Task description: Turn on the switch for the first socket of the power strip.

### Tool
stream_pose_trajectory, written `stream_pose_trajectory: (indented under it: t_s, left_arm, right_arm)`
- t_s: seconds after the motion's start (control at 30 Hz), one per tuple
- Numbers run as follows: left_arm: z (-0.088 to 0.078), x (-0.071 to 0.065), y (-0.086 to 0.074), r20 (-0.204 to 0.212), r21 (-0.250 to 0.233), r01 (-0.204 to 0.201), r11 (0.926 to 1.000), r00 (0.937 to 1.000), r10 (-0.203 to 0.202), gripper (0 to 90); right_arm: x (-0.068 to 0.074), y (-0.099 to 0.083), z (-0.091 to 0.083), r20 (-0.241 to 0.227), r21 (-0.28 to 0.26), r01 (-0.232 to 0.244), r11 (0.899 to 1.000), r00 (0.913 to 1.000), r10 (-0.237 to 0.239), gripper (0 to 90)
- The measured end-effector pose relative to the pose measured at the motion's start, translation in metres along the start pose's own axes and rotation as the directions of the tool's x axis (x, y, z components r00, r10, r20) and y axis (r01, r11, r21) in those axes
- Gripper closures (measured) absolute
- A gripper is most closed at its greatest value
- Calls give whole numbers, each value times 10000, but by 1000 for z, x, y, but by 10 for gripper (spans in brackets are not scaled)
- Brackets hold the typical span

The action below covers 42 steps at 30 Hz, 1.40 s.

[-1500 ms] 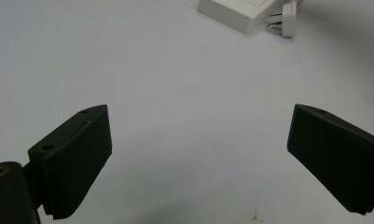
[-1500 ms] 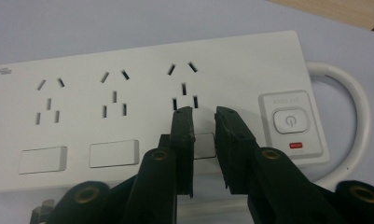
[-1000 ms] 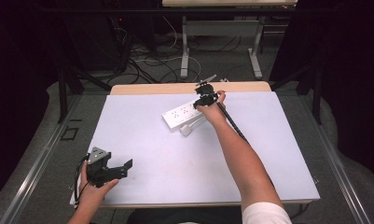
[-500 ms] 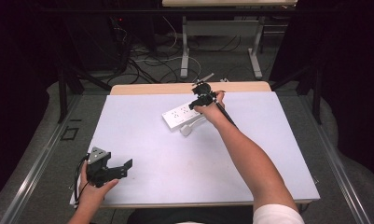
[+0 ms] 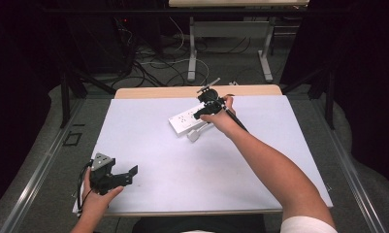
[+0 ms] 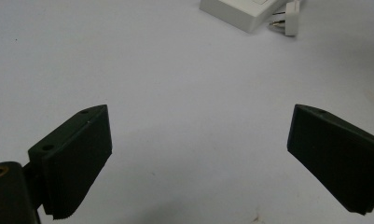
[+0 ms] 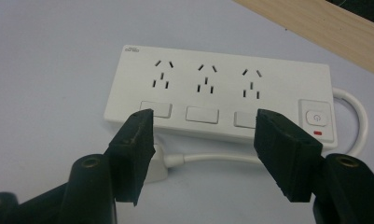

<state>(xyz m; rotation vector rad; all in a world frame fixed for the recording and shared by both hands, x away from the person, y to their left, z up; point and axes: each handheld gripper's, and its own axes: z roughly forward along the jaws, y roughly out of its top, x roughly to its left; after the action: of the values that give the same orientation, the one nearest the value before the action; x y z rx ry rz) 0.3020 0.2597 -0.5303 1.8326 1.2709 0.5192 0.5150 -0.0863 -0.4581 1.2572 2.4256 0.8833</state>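
**Two grippers on the white table, the right one above the power strip**

Two grippers are in my hands. In the high view my left gripper (image 5: 129,174) is nearest, at the lower left of the frame, close to the front edge of the white table (image 5: 148,145). Its jaws stand wide apart and there is nothing between them. In the left gripper view I see bare table between the two black jaws, and the power strip (image 6: 240,11) and its plug (image 6: 287,18) are far away at the upper edge of the frame.

Farther up, in the upper middle of the high view, my right arm reaches across the table to my right gripper (image 5: 202,112). It hangs over the power strip (image 5: 189,120), at its right end. Its jaws have just been opening and nothing is between them; now they stand about half open. In the right gripper view the strip (image 7: 222,88) lies just beyond the jaw tips, with three sockets in a row, and a switch with a red mark (image 7: 317,120) at the right. The white plug (image 7: 157,161) lies on the table just in front of the strip, behind my left jaw, and its white cable (image 7: 212,158) runs to the right and curves round the strip's end. Beyond the strip a wooden edge (image 7: 315,23) crosses the upper right corner.
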Motion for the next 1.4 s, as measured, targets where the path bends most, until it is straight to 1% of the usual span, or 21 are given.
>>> stream_pose_trajectory:
  t_s: [0.03, 0.1, 0.13, 0.17, 0.2, 0.27, 0.3, 0.33, 0.4, 0.5, 0.63, 0.67, 0.77, 0.83, 0.9, 0.97, 1.1, 1.17, 1.27, 1.33, 1.4]
  left_arm:
    - [0, 0, 0, -1, -1, -1, 10000, 10000, 1, 62]
    - [0, 0, 0, -3, 0, -1, 10000, 10000, 1, 62]
    - [0, 0, 0, -5, 8, 2, 10000, 10000, -2, 62]
    - [0, 0, 0, -8, 3, -3, 10000, 10000, 3, 62]
    - [0, 0, 0, -8, 8, -9, 10000, 10000, 9, 63]
    - [0, 0, 0, -17, 0, -15, 10000, 10000, 15, 62]
    - [0, 0, 0, -21, -3, -16, 10000, 10000, 16, 63]
    - [0, 0, 0, -25, 3, -17, 10000, 10000, 17, 62]
    - [0, 0, 0, -27, 6, -12, 10000, 10000, 12, 62]
    - [0, -1, 0, -25, 18, 10, 10000, 10000, -10, 62]
    - [0, -1, 0, -53, 21, -52, 10000, 10000, 53, 62]
    - [0, -1, 0, -51, 18, -42, 10000, 10000, 42, 62]
    - [1, -1, 0, -99, -93, -31, 10000, 9999, 30, 62]
    - [1, -2, 0, -98, -17, -27, 10000, 9999, 27, 62]
    - [1, -2, 0, -101, -21, -34, 10000, 9999, 34, 63]
    - [1, -2, -1, -102, -55, -49, 10000, 9999, 49, 62]
    - [1, -2, 0, -106, -39, -60, 10000, 9999, 60, 62]
    - [1, -3, 0, -114, 11, -72, 10000, 9999, 73, 63]
    - [2, -3, 0, -130, 14, -56, 10000, 9999, 56, 62]
    - [2, -3, 0, -134, 20, -62, 10000, 9999, 63, 63]
    - [2, -3, 0, -132, 31, -62, 10000, 9999, 63, 62]
  right_arm:
    - [0, -1, -2, -1, 31, 118, 9999, 9999, -118, 374]
    - [1, -3, -6, -63, 83, 116, 9999, 9999, -116, 364]
    - [1, -3, -9, 50, 134, 113, 9998, 9999, -114, 364]
    - [2, -4, -11, 37, 117, 127, 9999, 9999, -127, 364]
    - [3, -5, -14, -15, 111, -6, 9999, 10000, 6, 363]
    - [2, -8, -20, 134, 39, 193, 9998, 9997, -193, 354]
    - [2, -9, -22, -11, -90, 128, 9999, 9999, -128, 351]
    - [1, -10, -25, 46, -1, 174, 9998, 9998, -174, 346]
    - [0, -13, -30, -118, -134, 60, 9999, 9999, -62, 299]
    - [-2, -18, -38, -102, -177, -259, 9995, 9996, 257, 225]
    - [-7, -26, -47, -42, -298, -281, 9992, 9996, 280, 187]
    - [-8, -28, -49, -47, -243, -314, 9992, 9995, 313, 177]
    - [-10, -35, -55, 68, -295, -364, 9989, 9993, 366, 155]
    - [-12, -40, -59, 45, -168, -269, 9995, 9996, 270, 151]
    - [-13, -45, -62, 115, -179, -326, 9993, 9994, 328, 145]
    - [-14, -51, -65, 186, -193, -267, 9995, 9995, 271, 139]
    - [-16, -62, -70, 192, -223, -363, 9991, 9991, 367, 85]
    - [-16, -68, -72, 85, -184, -493, 9986, 9987, 494, 76]
    - [-17, -78, -75, 59, -249, -616, 9978, 9981, 617, 41]
    - [-17, -85, -77, 64, -415, -682, 9968, 9976, 685, 22]
    - [-17, -91, -79, 96, -480, -590, 9971, 9982, 596, 8]
